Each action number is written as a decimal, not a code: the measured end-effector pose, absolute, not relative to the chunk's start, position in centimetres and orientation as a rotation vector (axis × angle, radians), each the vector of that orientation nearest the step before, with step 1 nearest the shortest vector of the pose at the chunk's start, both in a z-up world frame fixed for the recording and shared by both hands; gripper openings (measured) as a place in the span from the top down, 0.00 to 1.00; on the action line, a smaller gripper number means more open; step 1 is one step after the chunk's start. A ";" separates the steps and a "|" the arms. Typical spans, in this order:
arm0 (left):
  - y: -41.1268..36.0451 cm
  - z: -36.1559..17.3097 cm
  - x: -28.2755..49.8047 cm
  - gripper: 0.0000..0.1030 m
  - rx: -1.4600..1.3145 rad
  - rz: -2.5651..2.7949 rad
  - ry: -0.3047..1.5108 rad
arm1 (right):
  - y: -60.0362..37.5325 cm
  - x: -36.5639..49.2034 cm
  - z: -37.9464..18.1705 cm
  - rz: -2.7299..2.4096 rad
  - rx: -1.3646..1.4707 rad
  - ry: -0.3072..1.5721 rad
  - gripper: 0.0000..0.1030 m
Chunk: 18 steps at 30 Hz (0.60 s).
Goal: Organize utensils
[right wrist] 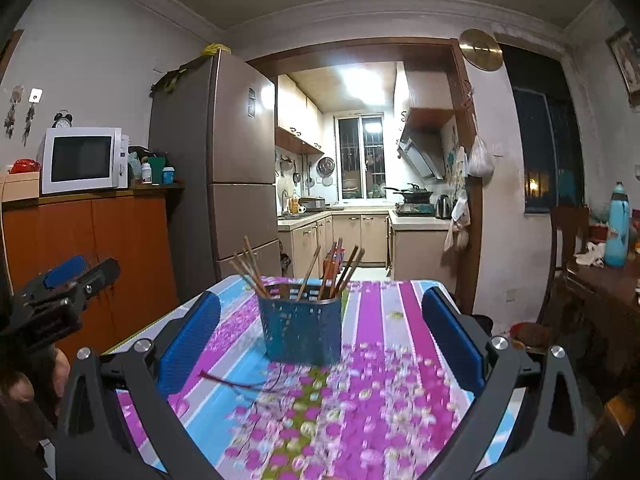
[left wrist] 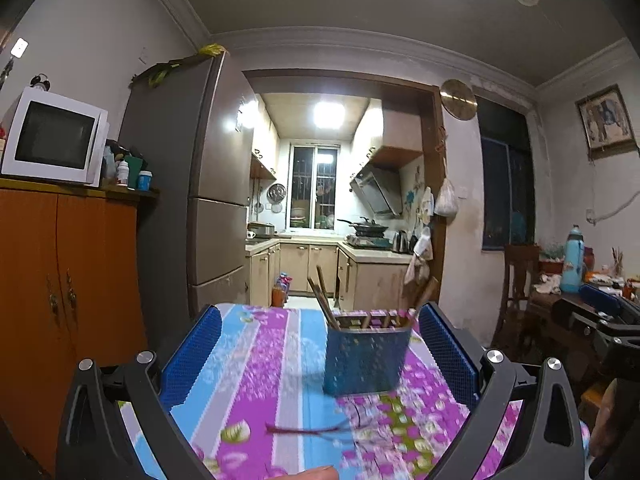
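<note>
Behind your table a doorway opens onto a lit kitchen, with a tall brown refrigerator (right wrist: 240, 152) at about ten o'clock and a white microwave (right wrist: 82, 160) on an orange wooden cabinet (right wrist: 92, 256) further round at nine. You are working over a table covered with a striped cloth in purple, blue and grey with a flower print (right wrist: 376, 320). On that cloth stands the blue perforated utensil holder (right wrist: 302, 330), upright, with several brown wooden chopsticks (right wrist: 248, 266) leaning out of its top at different angles. In the right wrist view the holder sits near twelve o'clock, slightly left of centre, between your blue-padded fingers but well ahead of them. One dark reddish pair of chopsticks (right wrist: 240, 384) lies flat on the cloth just in front of the holder, towards seven o'clock of it; motion blur keeps you from telling whether the two sticks touch. Your right gripper (right wrist: 320, 340) is spread wide and holds nothing. Your left gripper (left wrist: 320, 352) is likewise spread wide and empty; in its own view the holder (left wrist: 366, 360) stands at about one o'clock, close to the right-hand pad, and the loose chopsticks (left wrist: 316, 428) lie at six o'clock below it. From the right wrist view, your left gripper (right wrist: 68, 280) hangs off the table's edge at nine o'clock.
</note>
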<state>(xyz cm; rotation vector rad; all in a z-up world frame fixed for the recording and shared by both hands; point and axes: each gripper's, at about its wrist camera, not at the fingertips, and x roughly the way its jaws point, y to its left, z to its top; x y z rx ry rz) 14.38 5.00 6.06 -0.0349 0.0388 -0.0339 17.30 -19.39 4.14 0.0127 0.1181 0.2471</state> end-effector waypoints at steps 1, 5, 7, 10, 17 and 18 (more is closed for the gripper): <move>4.8 5.7 14.0 0.05 -0.029 -0.036 0.046 | -19.3 16.6 3.7 0.245 0.010 0.121 0.05; 4.0 4.3 11.6 0.05 -0.014 -0.052 0.063 | -18.6 14.6 2.6 0.245 -0.006 0.132 0.05; 3.7 3.7 10.5 0.05 -0.011 -0.051 0.068 | -18.4 13.4 1.9 0.245 -0.008 0.136 0.05; 3.2 2.8 8.9 0.05 0.005 -0.052 0.080 | -18.4 12.1 1.0 0.235 -0.017 0.139 0.05; 3.0 1.9 6.2 0.05 -0.006 -0.045 0.088 | -18.8 9.5 0.1 0.209 -0.030 0.113 0.05; 2.9 1.7 5.9 0.05 -0.007 -0.047 0.089 | -18.9 9.1 0.0 0.207 -0.030 0.110 0.05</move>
